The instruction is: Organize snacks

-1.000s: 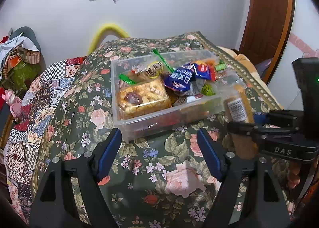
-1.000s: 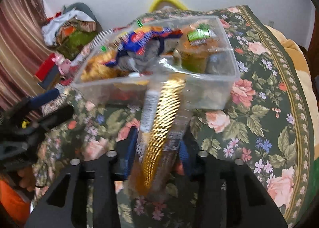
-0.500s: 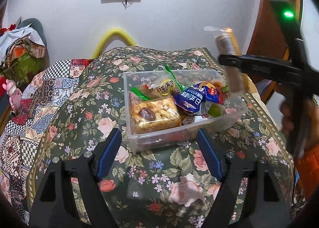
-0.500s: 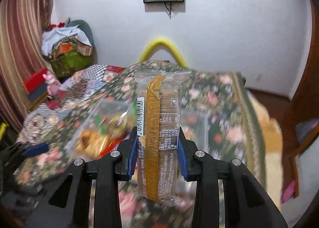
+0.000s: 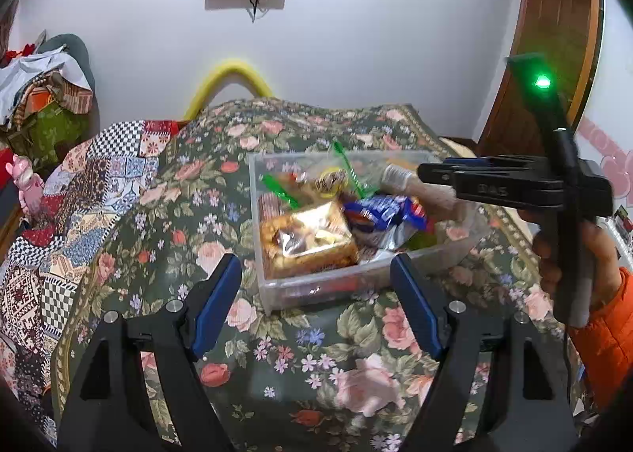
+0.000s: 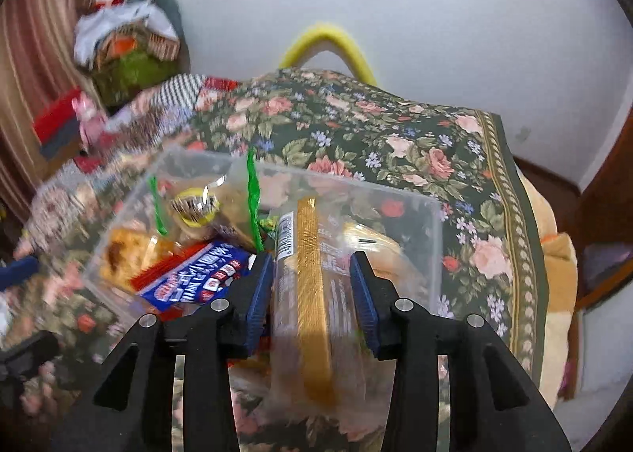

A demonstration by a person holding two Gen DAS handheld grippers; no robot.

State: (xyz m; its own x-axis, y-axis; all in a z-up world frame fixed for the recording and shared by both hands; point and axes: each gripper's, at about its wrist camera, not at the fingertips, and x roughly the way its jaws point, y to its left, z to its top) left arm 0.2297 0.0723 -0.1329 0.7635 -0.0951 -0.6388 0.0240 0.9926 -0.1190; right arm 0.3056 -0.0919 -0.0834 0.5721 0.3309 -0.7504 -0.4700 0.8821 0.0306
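A clear plastic box (image 5: 273, 289) (image 6: 429, 238) of snacks sits on the floral cloth. It holds a golden cake pack (image 5: 306, 240), a blue packet (image 5: 381, 210) (image 6: 198, 280) and green-striped bags. My right gripper (image 6: 312, 278) (image 5: 425, 177) is shut on a long biscuit pack with a gold stripe (image 6: 308, 285), tipped down over the box's right end. The pack's tip (image 5: 397, 177) shows blurred above the box. My left gripper (image 5: 316, 305) is open and empty, in front of the box's near wall.
The floral cloth (image 5: 300, 365) covers a raised surface with a patchwork quilt (image 5: 59, 222) to the left. A yellow arch (image 5: 233, 74) and a white wall are behind. A wooden door (image 5: 554, 36) stands at right. Piled clothes (image 5: 43, 95) lie at far left.
My right gripper has come down from high above with the biscuit pack and now tips it into the box's right end. My left gripper stayed open in front of the box.
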